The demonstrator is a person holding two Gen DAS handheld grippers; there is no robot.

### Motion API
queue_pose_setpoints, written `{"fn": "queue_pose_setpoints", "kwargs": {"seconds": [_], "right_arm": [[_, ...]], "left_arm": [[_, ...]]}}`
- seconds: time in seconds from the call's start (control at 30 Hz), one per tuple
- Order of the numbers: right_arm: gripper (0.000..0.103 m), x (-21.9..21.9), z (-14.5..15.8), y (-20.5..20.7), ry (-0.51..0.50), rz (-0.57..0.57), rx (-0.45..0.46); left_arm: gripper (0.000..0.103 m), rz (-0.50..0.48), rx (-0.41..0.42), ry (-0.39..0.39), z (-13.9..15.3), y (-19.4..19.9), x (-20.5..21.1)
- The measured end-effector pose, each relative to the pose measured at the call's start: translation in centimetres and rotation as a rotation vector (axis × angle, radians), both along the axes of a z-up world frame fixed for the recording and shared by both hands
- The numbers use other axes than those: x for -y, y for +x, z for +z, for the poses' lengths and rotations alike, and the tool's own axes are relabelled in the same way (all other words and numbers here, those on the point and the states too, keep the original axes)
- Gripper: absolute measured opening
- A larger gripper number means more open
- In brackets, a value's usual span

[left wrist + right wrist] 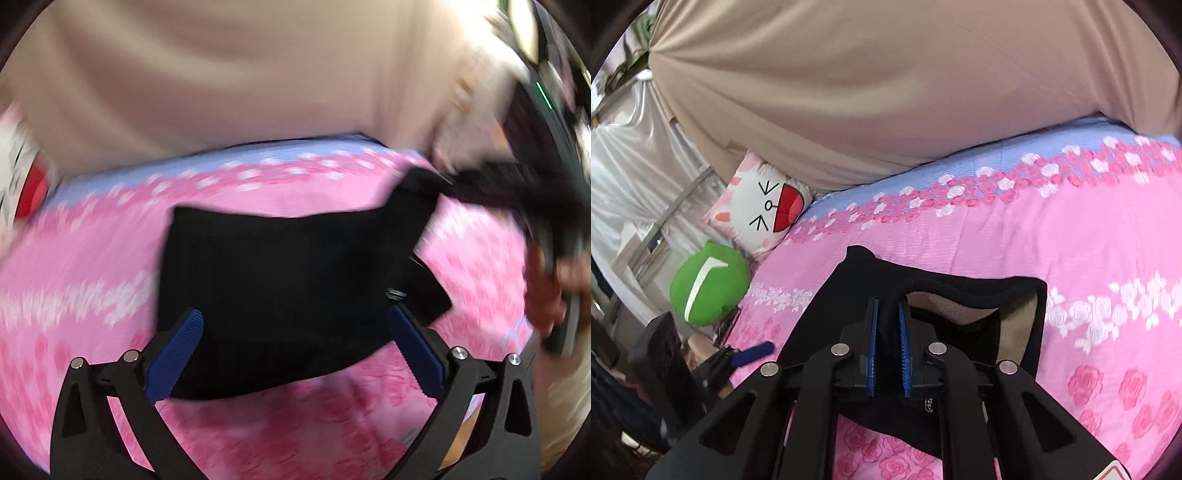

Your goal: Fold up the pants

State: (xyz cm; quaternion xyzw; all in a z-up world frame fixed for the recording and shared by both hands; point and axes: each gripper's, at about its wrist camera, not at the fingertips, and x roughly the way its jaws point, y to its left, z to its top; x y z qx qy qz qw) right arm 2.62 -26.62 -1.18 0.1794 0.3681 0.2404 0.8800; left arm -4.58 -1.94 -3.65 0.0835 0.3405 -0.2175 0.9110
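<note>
Black pants (288, 280) lie partly folded on a pink rose-print bedspread (92, 258). My left gripper (295, 325) hangs open just over their near edge, its blue pads apart and gripping nothing. In the right wrist view my right gripper (888, 332) is shut on a bunched black edge of the pants (960, 291). That edge is lifted off the bed, and a beige inner lining shows. In the left wrist view the right gripper (491, 181) is a dark blur at the pants' far right corner. A hand (546, 291) shows below it.
A beige cloth (886, 92) hangs behind the bed. A white cat-face pillow (764, 210) and a round green cushion (709, 284) sit at the bed's left end. Dark furniture (657, 354) stands beside the bed there. A blue strip borders the bedspread (1071, 240) at the back.
</note>
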Motion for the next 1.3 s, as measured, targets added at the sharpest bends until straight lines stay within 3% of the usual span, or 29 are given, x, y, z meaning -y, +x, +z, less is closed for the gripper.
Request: {"fn": "queue_pose_setpoints", "kwargs": {"seconds": [0.07, 0.1, 0.17, 0.3, 0.4, 0.47, 0.53, 0.57, 0.6, 0.7, 0.9, 0.93, 0.97, 1.03, 1.1, 1.17, 1.2, 1.3], "right_arm": [[0.021, 0.7, -0.6, -0.6, -0.011, -0.021, -0.022], [0.035, 0.9, -1.3, -1.1, -0.014, -0.026, -0.037], [0.051, 2.2, -3.4, -2.9, -0.030, -0.059, -0.085], [0.051, 4.3, -7.6, -5.2, 0.032, -0.084, -0.184], [0.051, 5.0, -8.8, -4.9, 0.120, -0.048, -0.201], [0.058, 4.6, -9.1, -4.0, 0.190, 0.011, -0.207], [0.058, 4.1, -9.5, -2.9, 0.157, 0.003, -0.231], [0.046, 3.6, -10.0, -2.2, 0.132, 0.010, -0.249], [0.020, 3.4, -10.4, -1.9, 0.135, 0.020, -0.256], [0.017, 2.5, -10.5, -1.0, 0.174, 0.055, -0.272], [0.017, 0.9, -5.6, 1.1, 0.281, 0.162, -0.223], [0.018, 0.4, -5.3, 1.7, 0.272, 0.168, -0.231], [0.019, 0.1, -5.2, 2.2, 0.254, 0.163, -0.242], [0.024, 0.1, -5.2, 2.8, 0.194, 0.122, -0.253], [0.030, 1.1, -4.9, 2.6, 0.223, 0.086, -0.239], [0.042, 2.5, -3.6, 1.3, 0.264, 0.039, -0.157], [0.048, 3.0, -3.0, 0.6, 0.239, 0.015, -0.121], [0.049, 1.2, -1.0, -1.6, 0.010, -0.006, 0.000]], "left_arm": [[0.098, -0.067, 0.078, 0.108, -0.7, -0.7, 3.7], [0.098, -0.093, 0.107, 0.167, -1.2, -1.0, 5.2], [0.098, -0.128, 0.143, 0.232, -2.1, -1.6, 7.1], [0.098, -0.174, 0.104, 0.218, -2.8, -1.8, 7.9], [0.098, -0.169, 0.074, 0.210, -3.3, -1.3, 8.1], [0.098, -0.168, 0.061, 0.216, -3.8, -1.1, 8.3], [0.098, -0.177, 0.043, 0.217, -4.2, -1.1, 8.3], [0.098, -0.183, 0.035, 0.214, -4.5, -1.0, 8.4], [0.098, -0.191, 0.027, 0.211, -4.7, -1.1, 8.4], [0.098, -0.218, 0.013, 0.202, -5.2, -1.0, 8.8], [0.098, -0.228, 0.098, 0.179, -4.8, -0.1, 10.3], [0.085, -0.220, 0.099, 0.168, -4.9, 0.6, 10.3], [0.048, -0.177, 0.082, 0.155, -5.0, 1.9, 9.9], [0.019, -0.118, 0.029, 0.136, -5.1, 3.8, 8.6], [0.015, -0.099, -0.080, -0.019, -3.8, 5.9, 5.4], [0.014, -0.055, -0.081, -0.090, -2.0, 6.6, 2.2], [0.014, -0.026, -0.073, -0.137, -0.7, 6.9, -0.1], [0.014, 0.100, -0.047, -0.234, 2.6, 7.4, -7.4]]}}
